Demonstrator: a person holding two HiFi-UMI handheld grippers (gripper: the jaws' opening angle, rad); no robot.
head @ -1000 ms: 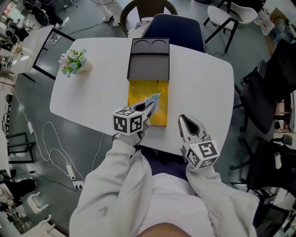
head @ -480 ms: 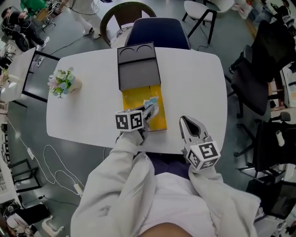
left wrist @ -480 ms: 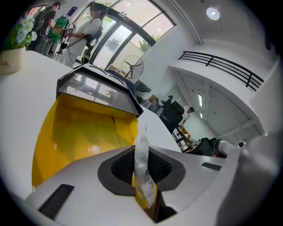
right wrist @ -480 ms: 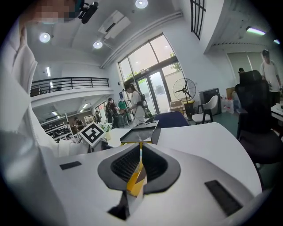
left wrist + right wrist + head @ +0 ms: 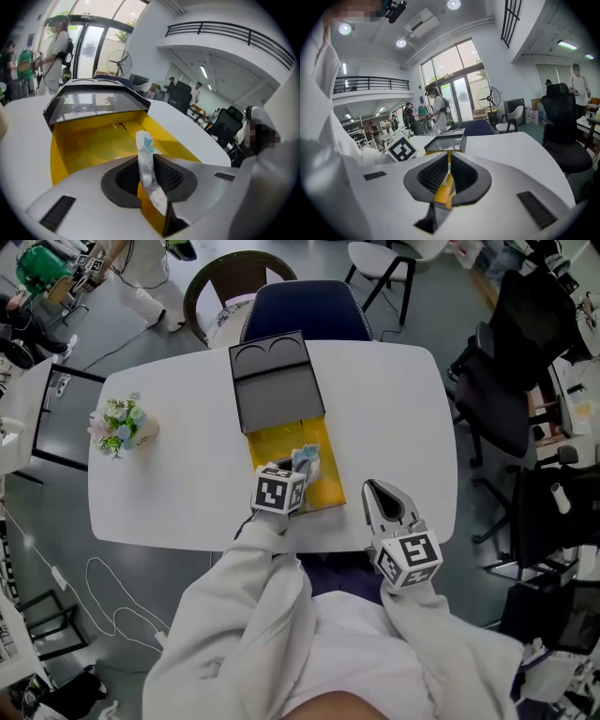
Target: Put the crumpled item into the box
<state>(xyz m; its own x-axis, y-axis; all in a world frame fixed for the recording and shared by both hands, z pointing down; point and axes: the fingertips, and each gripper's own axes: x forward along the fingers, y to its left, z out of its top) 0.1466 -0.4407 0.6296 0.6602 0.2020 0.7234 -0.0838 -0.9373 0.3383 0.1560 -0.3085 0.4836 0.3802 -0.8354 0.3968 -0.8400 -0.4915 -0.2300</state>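
Your left gripper (image 5: 149, 163) pinches the crumpled item (image 5: 144, 143) over the open yellow box (image 5: 58, 150), its jaws having just eased slightly (right gripper (image 5: 449, 159) clenched, empty); it looks light, soft and springy, so hold its bunched middle.

White sleeves (image 5: 246, 606), grey tongs (image 5: 372, 488), black-and-white marker cubes (image 5: 409, 559)

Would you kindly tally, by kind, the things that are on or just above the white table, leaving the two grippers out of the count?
yellow box, with its dark lid: 1
crumpled item: 1
bunch of flowers: 1
Total: 3
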